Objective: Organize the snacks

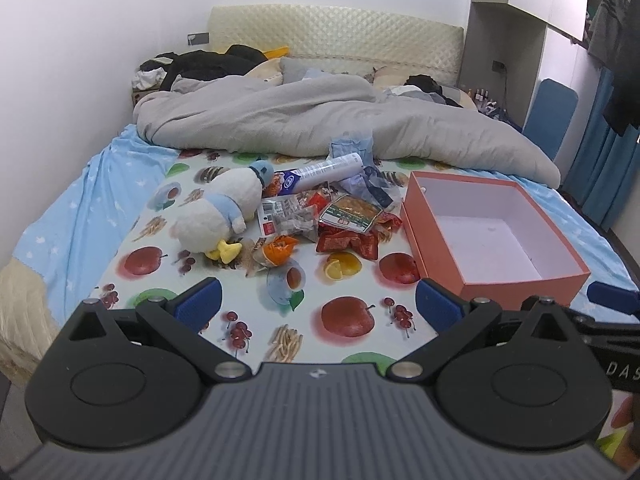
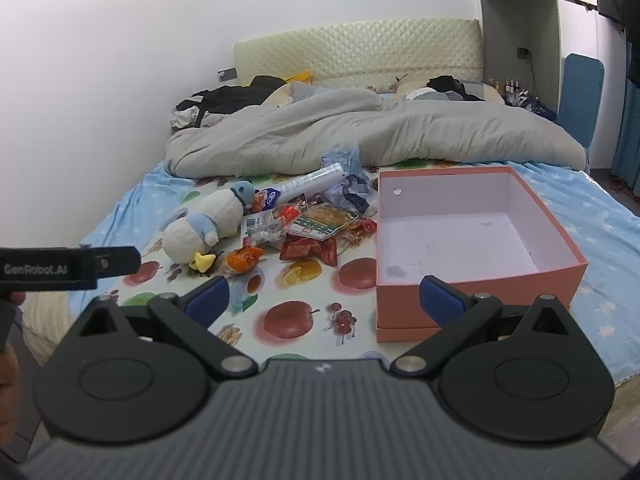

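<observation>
A pile of snack packets [image 1: 340, 220] lies on the fruit-print cloth [image 1: 248, 304] on the bed, also in the right wrist view [image 2: 312, 228]. It includes a green-and-orange packet [image 1: 350, 212], red wrappers [image 1: 352, 242], an orange packet [image 1: 278, 250] and a white tube [image 1: 324, 174]. An open, empty pink box [image 1: 492, 236] stands right of the pile, also in the right wrist view [image 2: 472, 248]. My left gripper [image 1: 318, 306] is open and empty, held short of the pile. My right gripper [image 2: 324, 300] is open and empty near the box's front left corner.
A white and blue plush duck [image 1: 222, 212] lies left of the snacks. A crumpled grey duvet [image 1: 320, 120] covers the far half of the bed. Dark clothes [image 1: 208, 64] lie by the headboard. A blue chair [image 1: 554, 116] and curtains stand at the right.
</observation>
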{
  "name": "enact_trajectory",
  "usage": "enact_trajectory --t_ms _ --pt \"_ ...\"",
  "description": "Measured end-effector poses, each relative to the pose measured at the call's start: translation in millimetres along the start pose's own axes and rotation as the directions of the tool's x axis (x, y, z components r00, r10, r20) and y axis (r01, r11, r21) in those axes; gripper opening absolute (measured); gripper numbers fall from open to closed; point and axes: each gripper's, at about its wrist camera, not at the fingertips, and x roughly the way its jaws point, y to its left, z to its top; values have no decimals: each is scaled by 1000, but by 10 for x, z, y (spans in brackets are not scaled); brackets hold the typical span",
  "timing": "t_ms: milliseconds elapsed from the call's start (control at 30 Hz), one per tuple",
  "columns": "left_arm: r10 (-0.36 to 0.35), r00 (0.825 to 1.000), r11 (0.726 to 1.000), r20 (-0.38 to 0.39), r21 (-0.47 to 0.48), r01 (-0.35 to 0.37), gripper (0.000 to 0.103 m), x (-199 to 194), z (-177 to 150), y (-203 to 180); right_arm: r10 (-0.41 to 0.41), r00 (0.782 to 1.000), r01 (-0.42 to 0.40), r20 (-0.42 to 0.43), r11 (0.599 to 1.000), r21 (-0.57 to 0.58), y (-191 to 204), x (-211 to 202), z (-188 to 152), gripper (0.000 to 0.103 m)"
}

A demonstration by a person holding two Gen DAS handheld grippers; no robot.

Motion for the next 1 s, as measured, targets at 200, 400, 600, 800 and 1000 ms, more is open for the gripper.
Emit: enact_trajectory --t_ms 200,400,600,800,1000 --pt "-4 1000 1000 0 5 4 103 9 -20 18 5 1000 -5 -11 1000 9 3 46 -47 103" --pt "-4 1000 1000 -8 19 4 103 13 -27 54 11 1000 -11 -19 1000 -3 1 60 -46 103" --pt "-13 1000 1000 -15 7 13 103 48 -43 72 8 1000 -8 -30 1000 0 14 84 -60 103" --pt "-12 1000 1000 -15 17 13 103 68 -44 42 8 999 -8 -33 1000 -12 28 100 -72 103" --pt "-16 1000 1000 -26 15 17 103 113 -46 21 5 999 -6 -37 1000 -10 29 104 -67 103"
